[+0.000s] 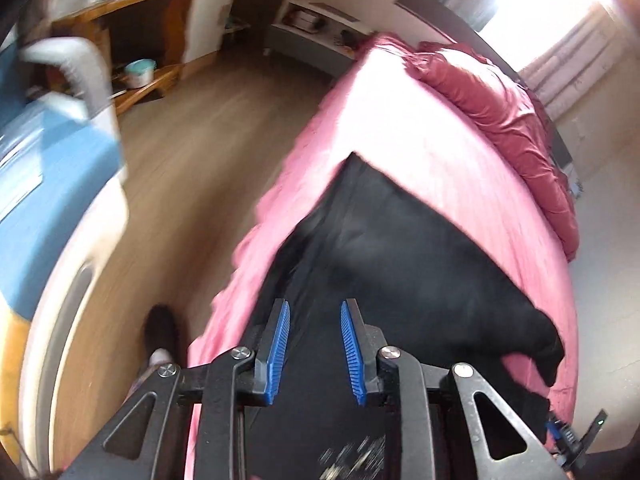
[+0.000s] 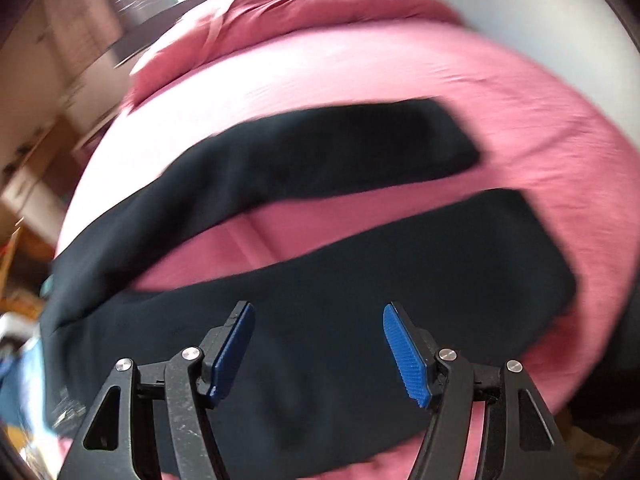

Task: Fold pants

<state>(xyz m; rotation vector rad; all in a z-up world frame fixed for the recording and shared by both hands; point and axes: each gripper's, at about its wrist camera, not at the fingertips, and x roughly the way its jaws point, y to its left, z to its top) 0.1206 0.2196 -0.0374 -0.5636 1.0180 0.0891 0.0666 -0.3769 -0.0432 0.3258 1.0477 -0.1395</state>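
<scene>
Left gripper (image 1: pixel 314 346) and right gripper (image 2: pixel 319 354): black linkage arms, silver screws, 2 ribbed blue pads (image 1: pixel 352 354) each.

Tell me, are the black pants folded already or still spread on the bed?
Spread. The black pants lie flat on the pink sheet, both legs apart with sheet showing between them.

Bare pink sheet (image 2: pixel 400 68) beyond the pants (image 2: pixel 320 280); heaped quilt (image 1: pixel 500 112) blocks farther

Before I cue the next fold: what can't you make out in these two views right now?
- Left wrist: near end of the pants hidden behind the left gripper.
- Right wrist: waistband end cut off at the left edge; pants blurred, creases unreadable.
- Right gripper: nothing between the pads; fabric beneath hidden.
</scene>
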